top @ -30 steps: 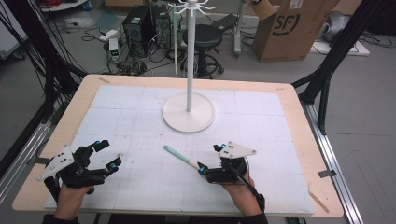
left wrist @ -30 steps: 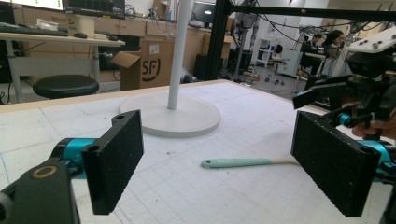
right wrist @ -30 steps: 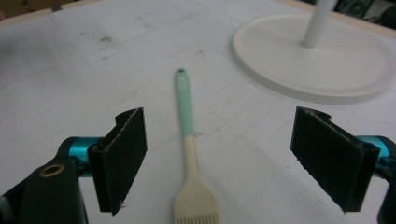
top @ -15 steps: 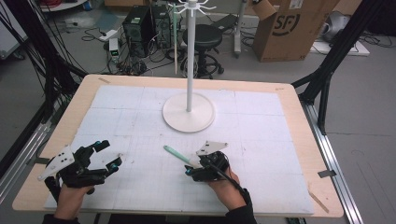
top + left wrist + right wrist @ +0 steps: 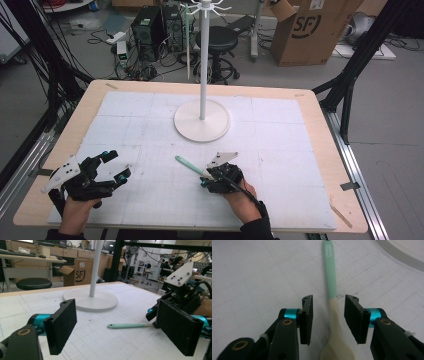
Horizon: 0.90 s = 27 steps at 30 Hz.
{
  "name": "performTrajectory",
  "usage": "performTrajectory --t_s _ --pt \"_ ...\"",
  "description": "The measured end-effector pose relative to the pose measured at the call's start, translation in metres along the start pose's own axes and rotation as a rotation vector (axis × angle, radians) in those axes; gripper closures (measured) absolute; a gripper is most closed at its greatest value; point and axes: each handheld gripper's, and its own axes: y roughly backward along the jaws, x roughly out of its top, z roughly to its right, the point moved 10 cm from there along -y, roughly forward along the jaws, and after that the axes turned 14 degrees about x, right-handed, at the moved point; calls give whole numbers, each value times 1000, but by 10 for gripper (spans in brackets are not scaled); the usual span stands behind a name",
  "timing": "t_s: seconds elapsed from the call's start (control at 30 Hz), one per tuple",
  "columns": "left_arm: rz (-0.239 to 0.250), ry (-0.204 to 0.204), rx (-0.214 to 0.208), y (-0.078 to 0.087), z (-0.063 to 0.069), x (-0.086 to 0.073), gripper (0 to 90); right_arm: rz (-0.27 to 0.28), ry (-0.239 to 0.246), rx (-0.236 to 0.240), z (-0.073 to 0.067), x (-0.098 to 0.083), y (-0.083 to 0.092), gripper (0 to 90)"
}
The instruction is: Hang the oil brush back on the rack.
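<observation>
Spoon: a spoon [image 5: 333,302] with a mint-green handle and a cream bowl end lies flat on the white mat [image 5: 150,125], at about 6 o'clock from the stand's base and near the front edge; its handle tip points toward 10 o'clock in the high view.
Right gripper: the right gripper [image 5: 210,177] sits low over the spoon's bowl end, jaws either side of the neck where green meets cream.
Right jaws: they have just been closing, with the spoon between them; in the right gripper view a gap shows on each side of the neck, so the pads do not press on it.
Left gripper: the left gripper [image 5: 116,165] is held at about 9 o'clock from the spoon, well apart from it, and points toward the stand.
Left jaws: spread wide, with nothing between them; past them, the left gripper view shows the spoon and the other gripper.
Stand: a white stand [image 5: 202,120] with a round base and an upright pole stands at the middle of the mat, at 12 o'clock from the spoon.
Table: a wooden table [image 5: 320,120] bears the mat.
</observation>
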Motion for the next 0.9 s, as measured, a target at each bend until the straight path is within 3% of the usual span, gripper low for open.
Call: performTrajectory --t_s 0.2,0.27,0.43,0.57,0.6,0.8,0.9 --pt "-10 -5 -7 -2 3 -2 182 -33 -27 5 6 -3 -5 715" --pt "-12 -6 -7 -2 3 -3 182 -37 -37 12 6 -4 -5 807" --pt "-16 -5 -10 -3 5 -4 184 -51 -31 10 7 -3 -4 824" --pt "-25 -3 -22 -5 8 -5 191 -37 -71 30 6 -4 -4 829" --pt "-27 -3 -24 -5 9 -5 193 -33 -57 25 6 -3 -2 829" --pt "-52 1 -43 -10 16 -9 220 74 -27 44 -3 5 15 829" --pt "-58 23 -60 -12 21 -9 226 134 -16 51 -8 7 26 829"
